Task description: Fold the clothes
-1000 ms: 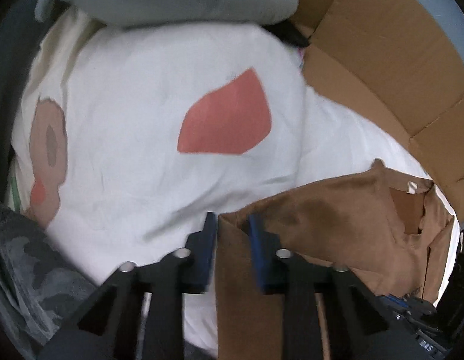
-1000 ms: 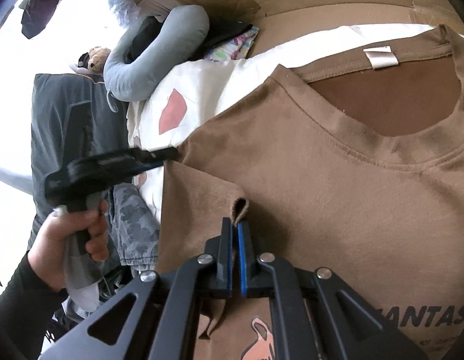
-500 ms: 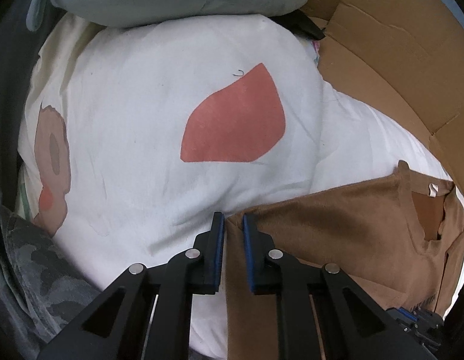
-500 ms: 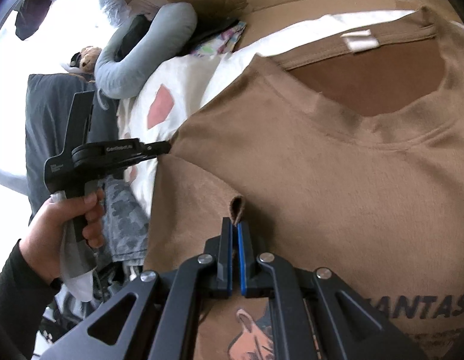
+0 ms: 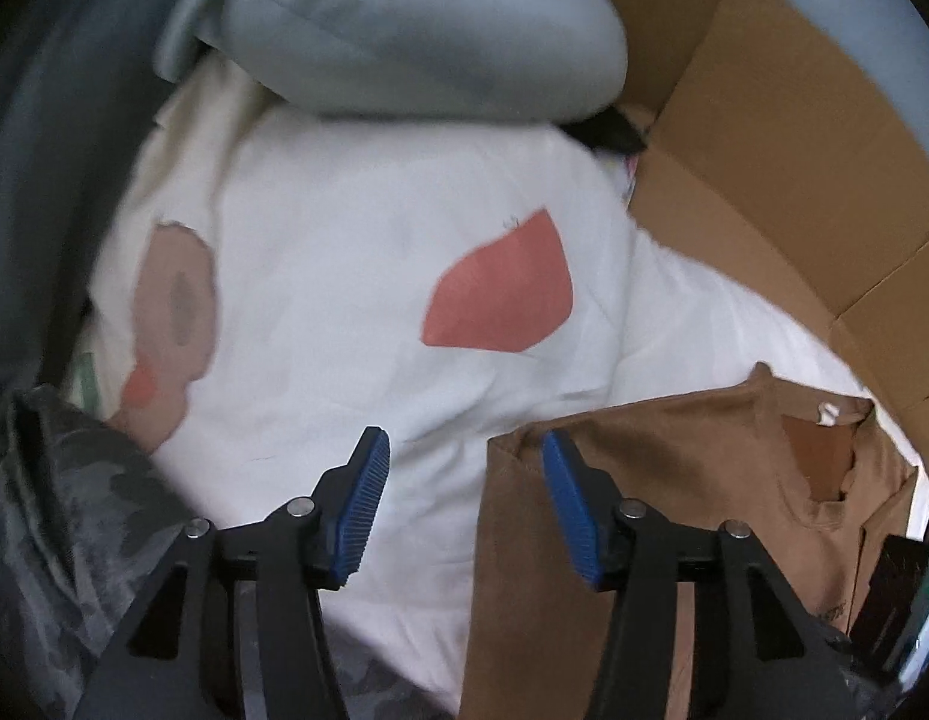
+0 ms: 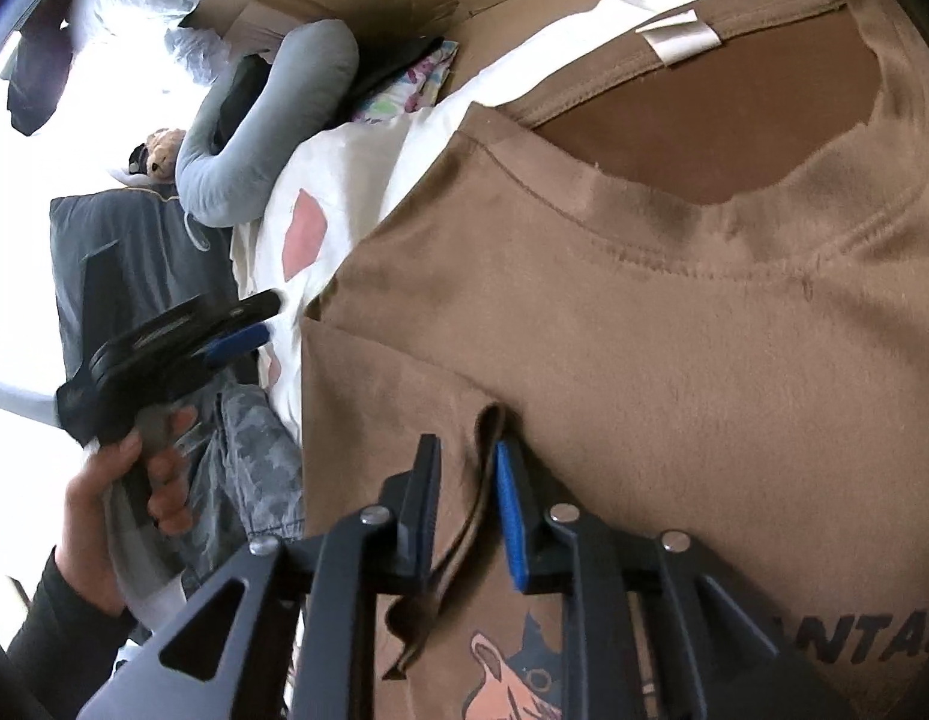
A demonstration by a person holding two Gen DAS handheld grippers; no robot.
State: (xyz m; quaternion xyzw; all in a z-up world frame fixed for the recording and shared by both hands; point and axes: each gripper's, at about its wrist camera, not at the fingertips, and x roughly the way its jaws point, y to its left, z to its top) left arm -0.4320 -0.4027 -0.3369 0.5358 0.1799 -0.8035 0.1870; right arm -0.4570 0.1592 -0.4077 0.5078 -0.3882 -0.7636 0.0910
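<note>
A brown T-shirt (image 6: 674, 360) with a white neck label and a printed chest lies flat on white bedding (image 5: 356, 276); its left sleeve is folded in over the body. My right gripper (image 6: 467, 456) is open just over the shirt, and a raised ridge of sleeve hem (image 6: 485, 426) stands loosely between its fingers. My left gripper (image 5: 464, 450) is open at the shirt's folded shoulder corner (image 5: 506, 441), with the right finger over brown cloth and the left finger over bedding. The right wrist view shows the left gripper (image 6: 271, 317) held by a hand (image 6: 128, 480), just left of the shirt.
A grey-blue bolster pillow (image 5: 404, 42) lies at the far side of the bedding. Cardboard box flaps (image 5: 782, 138) rise behind and to the right. A camouflage garment (image 5: 62, 510) is heaped at the left edge. A dark device (image 5: 890, 594) sits by the shirt's right side.
Both grippers went from shut on the brown cloth to open, letting go of it. The left gripper has drawn back slightly from the shoulder corner.
</note>
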